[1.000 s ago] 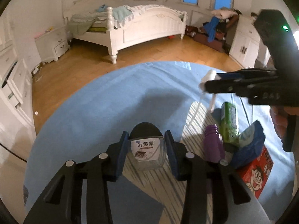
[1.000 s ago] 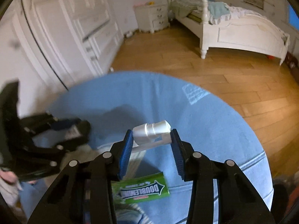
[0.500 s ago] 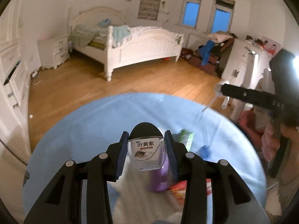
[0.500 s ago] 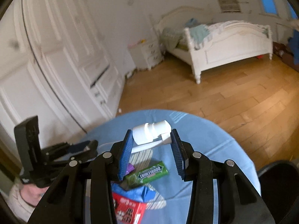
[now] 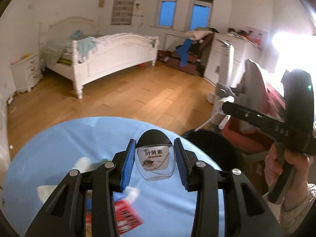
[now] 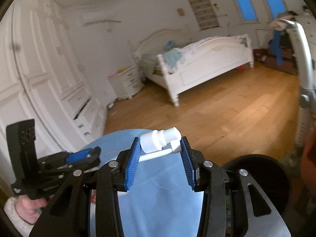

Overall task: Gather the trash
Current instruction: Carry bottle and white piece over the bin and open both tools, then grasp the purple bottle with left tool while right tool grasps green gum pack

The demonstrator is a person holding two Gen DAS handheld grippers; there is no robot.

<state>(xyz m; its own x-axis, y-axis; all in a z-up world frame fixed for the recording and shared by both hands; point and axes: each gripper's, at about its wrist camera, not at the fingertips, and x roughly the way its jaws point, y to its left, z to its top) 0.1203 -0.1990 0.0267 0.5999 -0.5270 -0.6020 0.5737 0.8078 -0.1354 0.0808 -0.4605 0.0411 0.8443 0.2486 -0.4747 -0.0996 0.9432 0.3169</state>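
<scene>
My left gripper [image 5: 155, 158] is shut on a small clear bottle [image 5: 155, 163] with a black cap and an eye picture on its label, held above the round blue table [image 5: 59, 148]. My right gripper [image 6: 160, 148] is shut on a white pump sprayer head [image 6: 158, 139] with a thin tube. In the left wrist view the right gripper [image 5: 225, 103] is at the right, above a black trash bin [image 5: 213, 148] beside the table. The bin also shows in the right wrist view [image 6: 256, 169]. The left gripper [image 6: 86, 154] shows at the left there.
A red packet [image 5: 126, 217] and white tissue [image 5: 83, 163] lie on the table below my left gripper. A white bed [image 5: 102, 55], a nightstand [image 5: 25, 69] and a white cabinet [image 5: 227, 59] stand across the wooden floor. White wardrobe doors [image 6: 49, 69] line the left wall.
Both grippers have risen from the table and swung right toward the black bin, each still holding its item. The pile of trash has dropped below the left gripper's view.
</scene>
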